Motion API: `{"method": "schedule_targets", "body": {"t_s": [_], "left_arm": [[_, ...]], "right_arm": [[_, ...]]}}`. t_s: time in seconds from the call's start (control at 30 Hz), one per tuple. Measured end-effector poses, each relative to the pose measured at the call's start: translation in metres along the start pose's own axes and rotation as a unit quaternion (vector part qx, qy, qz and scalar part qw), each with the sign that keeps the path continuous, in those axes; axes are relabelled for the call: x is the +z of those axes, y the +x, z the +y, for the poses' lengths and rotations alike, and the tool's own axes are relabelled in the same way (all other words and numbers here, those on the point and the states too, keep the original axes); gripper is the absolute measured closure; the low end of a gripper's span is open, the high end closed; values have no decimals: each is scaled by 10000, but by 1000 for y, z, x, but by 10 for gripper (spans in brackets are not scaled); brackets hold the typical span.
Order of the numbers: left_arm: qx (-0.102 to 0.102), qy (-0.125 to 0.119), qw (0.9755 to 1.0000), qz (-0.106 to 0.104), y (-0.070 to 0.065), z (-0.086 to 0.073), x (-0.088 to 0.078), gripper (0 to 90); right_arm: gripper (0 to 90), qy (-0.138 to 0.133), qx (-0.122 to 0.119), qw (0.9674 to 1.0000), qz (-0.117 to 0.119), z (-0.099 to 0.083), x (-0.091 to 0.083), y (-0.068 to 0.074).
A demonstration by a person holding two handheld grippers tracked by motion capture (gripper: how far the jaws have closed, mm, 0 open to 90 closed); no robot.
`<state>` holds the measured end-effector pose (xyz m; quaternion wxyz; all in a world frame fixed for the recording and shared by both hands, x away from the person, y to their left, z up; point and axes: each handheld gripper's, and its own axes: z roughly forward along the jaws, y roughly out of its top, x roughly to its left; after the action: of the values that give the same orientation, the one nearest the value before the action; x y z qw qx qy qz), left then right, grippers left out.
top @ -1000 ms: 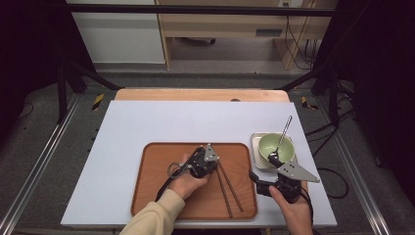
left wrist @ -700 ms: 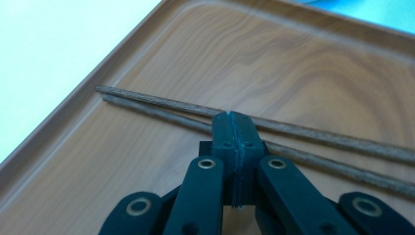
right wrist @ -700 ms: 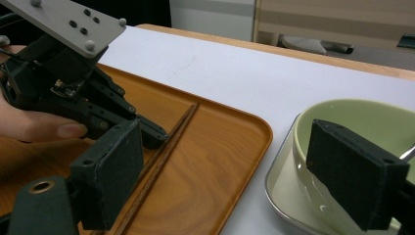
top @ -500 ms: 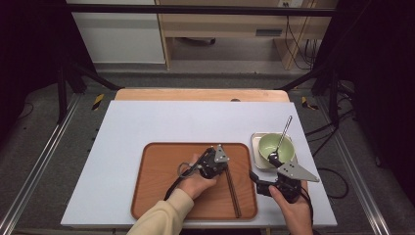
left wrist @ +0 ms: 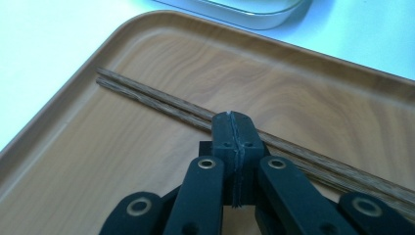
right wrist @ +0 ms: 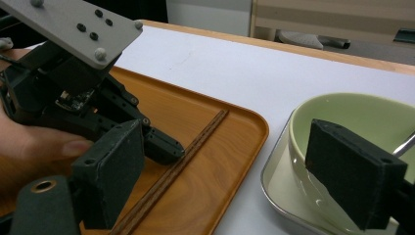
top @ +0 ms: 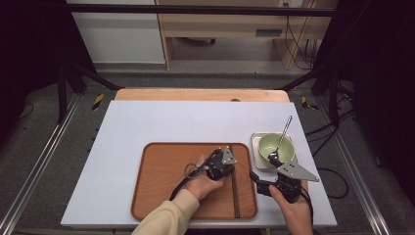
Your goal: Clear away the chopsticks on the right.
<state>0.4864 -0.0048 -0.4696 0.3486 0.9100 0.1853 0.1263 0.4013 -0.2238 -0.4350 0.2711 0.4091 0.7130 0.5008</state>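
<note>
A pair of dark wooden chopsticks (top: 235, 188) lies along the right side of the brown wooden tray (top: 161, 191). My left gripper (top: 226, 165) is shut with nothing between its jaws. In the left gripper view its tip (left wrist: 232, 128) rests against the chopsticks (left wrist: 147, 95). My right gripper (top: 264, 170) stands open at the tray's right edge, and nothing is between its jaws. In the right gripper view (right wrist: 230, 171) one jaw is over the tray (right wrist: 230, 161) and the other is in front of the green bowl (right wrist: 352, 112). That view also has the left gripper (right wrist: 164, 149) beside the chopsticks (right wrist: 195, 142).
The green bowl (top: 276, 148) sits in a square metal dish (top: 255, 147) just right of the tray, with a metal spoon (top: 284, 129) leaning out of it. The white tabletop (top: 186, 120) stretches behind the tray. A wooden strip (top: 195, 94) runs along the far edge.
My left gripper has slid to the right across the tray, shut. The chopsticks have swung from a slant to lie straight along the tray's right side. The right gripper has stayed put.
</note>
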Motion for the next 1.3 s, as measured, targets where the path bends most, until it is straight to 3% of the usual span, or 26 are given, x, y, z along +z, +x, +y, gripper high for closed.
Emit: {"method": "schedule_targets", "body": {"t_s": [0.4, 0.9, 1.0, 1.3], "left_arm": [[157, 119, 9996, -202, -17, -9, -16, 899], [78, -37, 9992, -388, -27, -4, -11, 899], [237, 52, 9993, -287, -30, -4, -11, 899], [127, -296, 9992, -244, -24, -8, -28, 899]], "right_arm": [[151, 20, 19, 10000, -39, 0, 0, -1], [155, 20, 78, 9999, -83, 0, -1, -4], [155, 17, 56, 9999, -84, 0, -2, -5], [148, -15, 95, 9999, -121, 0, -2, -5]]}}
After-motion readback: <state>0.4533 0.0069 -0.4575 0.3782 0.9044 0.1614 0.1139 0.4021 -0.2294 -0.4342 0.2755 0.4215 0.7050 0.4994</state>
